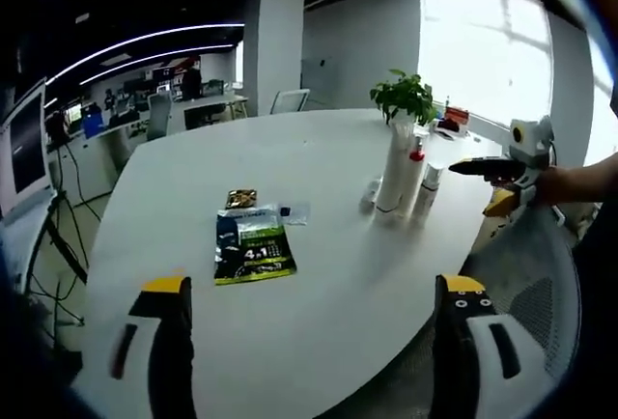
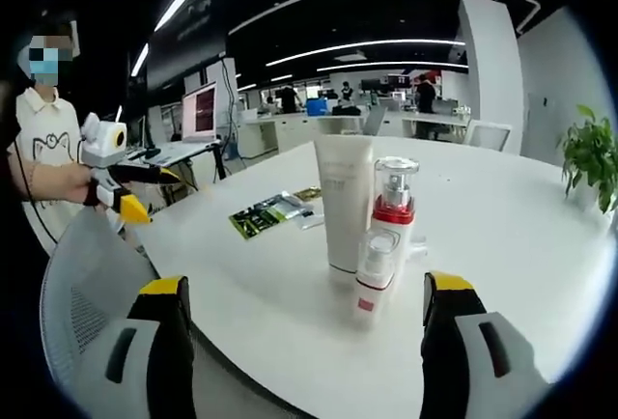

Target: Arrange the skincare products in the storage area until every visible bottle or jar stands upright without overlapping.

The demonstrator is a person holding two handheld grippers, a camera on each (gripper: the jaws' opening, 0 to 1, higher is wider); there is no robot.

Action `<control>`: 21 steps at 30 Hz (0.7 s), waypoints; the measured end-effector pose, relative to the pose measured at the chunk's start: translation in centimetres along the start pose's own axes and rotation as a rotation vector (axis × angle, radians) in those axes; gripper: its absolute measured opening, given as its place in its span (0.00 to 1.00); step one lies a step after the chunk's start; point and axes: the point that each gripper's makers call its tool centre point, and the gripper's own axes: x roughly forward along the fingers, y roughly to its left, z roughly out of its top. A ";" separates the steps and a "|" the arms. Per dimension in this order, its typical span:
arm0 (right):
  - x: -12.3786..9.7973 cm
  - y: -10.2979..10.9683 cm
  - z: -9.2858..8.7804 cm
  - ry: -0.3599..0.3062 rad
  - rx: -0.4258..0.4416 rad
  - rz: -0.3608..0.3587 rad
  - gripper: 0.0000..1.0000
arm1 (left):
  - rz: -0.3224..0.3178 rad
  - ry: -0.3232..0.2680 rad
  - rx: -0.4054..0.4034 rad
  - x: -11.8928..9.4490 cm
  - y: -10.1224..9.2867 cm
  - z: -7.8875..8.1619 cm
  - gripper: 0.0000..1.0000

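A: Left gripper view, packet [image 1: 253,248] flat on the table [image 1: 328,178] at lower centre, small wrapper [image 1: 240,198] just above it!

B: And right of centre, the tube [image 1: 395,170] stands upright, pump bottle [image 1: 413,180] and small bottle [image 1: 428,190] just right of it, plant [image 1: 404,97] behind.

A: Right gripper view: tube [image 2: 344,200] at centre, pump bottle [image 2: 391,216] right, small bottle [image 2: 373,276] in front. Packet [image 2: 267,213] sits left.

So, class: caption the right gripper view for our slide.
Open right gripper faces upright white tube and two pump bottles on white table.
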 end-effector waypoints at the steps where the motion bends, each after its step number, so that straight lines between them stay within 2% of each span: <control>1: 0.1 -0.1 -0.3 0.006 0.003 0.002 1.00 | -0.004 -0.002 -0.001 0.3 0.0 0.2 0.99; 6: 0.0 -0.1 -0.6 0.014 0.008 -0.007 1.00 | -0.027 0.010 0.024 2.2 0.0 1.2 0.98; 10: 0.0 -0.5 -0.7 0.012 0.020 -0.018 1.00 | -0.044 0.048 0.074 3.9 -0.6 1.6 0.93; 16: -0.5 -2.2 -0.9 0.017 0.034 -0.057 1.00 | -0.097 0.070 0.113 7.7 -0.8 3.5 0.90; 21: -0.9 -2.5 -1.2 0.027 0.042 -0.075 1.00 | -0.128 0.093 0.139 10.2 -0.4 4.3 0.88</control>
